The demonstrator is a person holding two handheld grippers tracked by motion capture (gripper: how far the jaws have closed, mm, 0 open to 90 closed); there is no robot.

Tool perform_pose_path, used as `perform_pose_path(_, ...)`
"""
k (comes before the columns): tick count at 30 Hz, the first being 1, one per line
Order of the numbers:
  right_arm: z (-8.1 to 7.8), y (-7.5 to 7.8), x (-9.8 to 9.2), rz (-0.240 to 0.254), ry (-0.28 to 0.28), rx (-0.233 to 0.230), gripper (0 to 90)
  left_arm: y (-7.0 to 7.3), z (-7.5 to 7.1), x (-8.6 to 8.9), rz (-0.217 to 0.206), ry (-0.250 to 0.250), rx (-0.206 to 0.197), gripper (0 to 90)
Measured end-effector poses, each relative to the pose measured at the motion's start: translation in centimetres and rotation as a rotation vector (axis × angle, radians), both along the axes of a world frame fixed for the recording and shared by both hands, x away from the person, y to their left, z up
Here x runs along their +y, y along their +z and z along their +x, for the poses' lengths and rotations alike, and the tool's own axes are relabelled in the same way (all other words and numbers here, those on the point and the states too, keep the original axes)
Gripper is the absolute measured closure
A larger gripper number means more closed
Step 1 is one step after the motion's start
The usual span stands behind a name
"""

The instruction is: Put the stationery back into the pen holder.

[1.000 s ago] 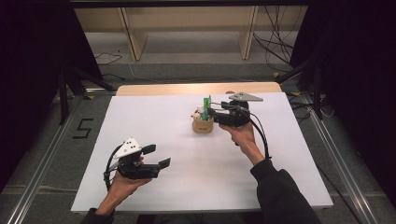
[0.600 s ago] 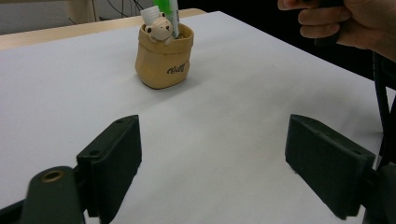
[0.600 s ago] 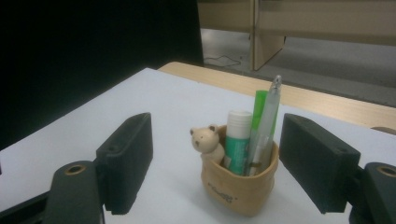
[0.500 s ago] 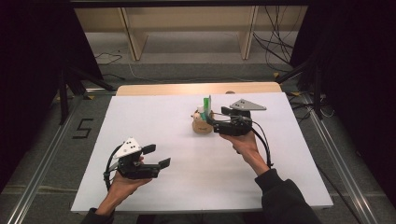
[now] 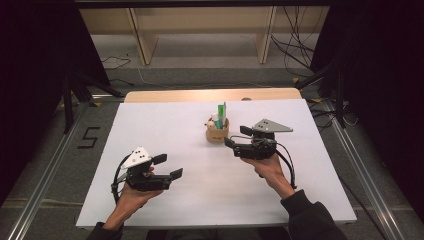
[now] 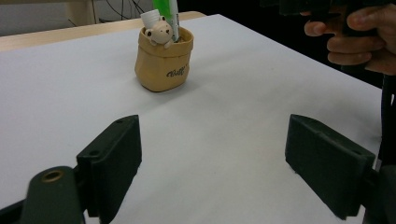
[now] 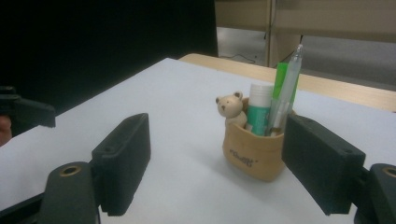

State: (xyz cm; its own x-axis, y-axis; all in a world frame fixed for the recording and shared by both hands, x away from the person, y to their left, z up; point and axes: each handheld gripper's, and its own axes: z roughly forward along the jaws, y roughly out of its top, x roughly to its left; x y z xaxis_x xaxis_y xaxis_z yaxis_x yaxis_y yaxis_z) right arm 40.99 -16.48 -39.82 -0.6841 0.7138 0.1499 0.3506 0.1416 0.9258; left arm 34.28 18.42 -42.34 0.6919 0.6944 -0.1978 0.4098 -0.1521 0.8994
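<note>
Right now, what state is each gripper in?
Left gripper: open, holding nothing.
Right gripper: open, empty, tongs just opened wider beside the pen holder.

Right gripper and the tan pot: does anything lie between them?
Nothing: in the high view only bare white table separates the right gripper from the pot, jaws open and apart from it.

Pretty much the whole table (image 5: 165, 125) is open; the pen pot (image 5: 218, 133) near the back edge, right by the right gripper (image 5: 234, 137), blocks anything.
</note>
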Motion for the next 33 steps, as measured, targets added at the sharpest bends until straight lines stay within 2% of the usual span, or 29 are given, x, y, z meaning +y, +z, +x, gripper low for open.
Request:
perform_pose_path(9, -1.7, -0.9, -0.6, -0.008, 0.024, 0.008, 24.1, 0.1, -0.1, 0.2, -0.019, 0.007, -0.007, 17.9)
perform_pose_path(20, -4.1, -1.6, -2.4, -0.001, 0.026, 0.008, 23.5, 0.2, -0.2, 0.3, -0.028, 0.001, -0.017, 17.1)
perform_pose_path(33, -5.9, -2.9, -4.3, 0.000, 0.018, 0.015, 21.9, 0.3, -0.4, 0.3, -0.034, -0.006, -0.028, 16.0)
